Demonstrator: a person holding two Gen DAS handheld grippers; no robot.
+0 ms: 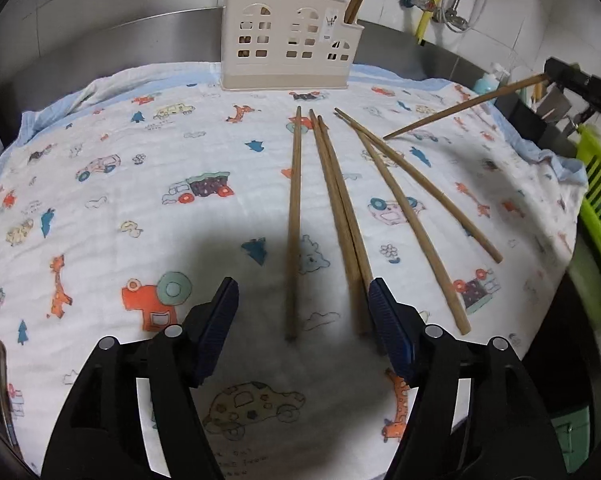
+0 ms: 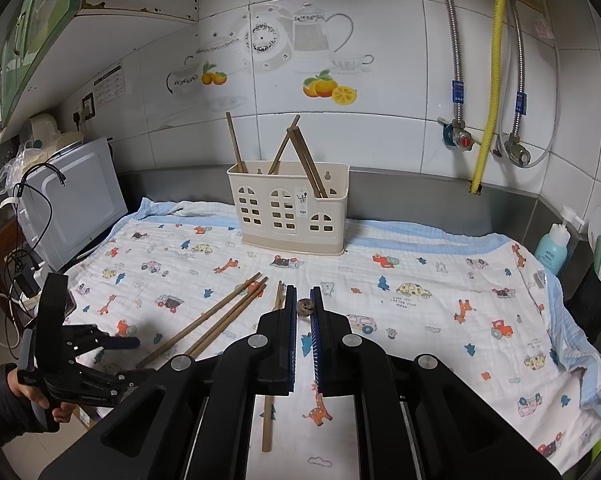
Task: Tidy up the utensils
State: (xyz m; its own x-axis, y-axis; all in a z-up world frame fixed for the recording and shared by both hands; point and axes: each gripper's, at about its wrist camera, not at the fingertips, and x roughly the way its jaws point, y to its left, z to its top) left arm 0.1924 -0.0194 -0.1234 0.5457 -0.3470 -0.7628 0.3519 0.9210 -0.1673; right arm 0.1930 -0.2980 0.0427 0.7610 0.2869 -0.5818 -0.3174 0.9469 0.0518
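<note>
Right claw (image 2: 303, 307) raised, pinching a chopstick (image 1: 464, 108) tilted above cloth (image 1: 140, 208)

You have the utensil holder (image 2: 287, 208) standing at the rear of the cloth (image 2: 420, 280), against the backsplash, with chopsticks upright inside it. In front of it, five loose chopsticks (image 1: 336, 216) lie on the cloth. Left of the cloth sits the microwave (image 2: 72, 204).
</note>
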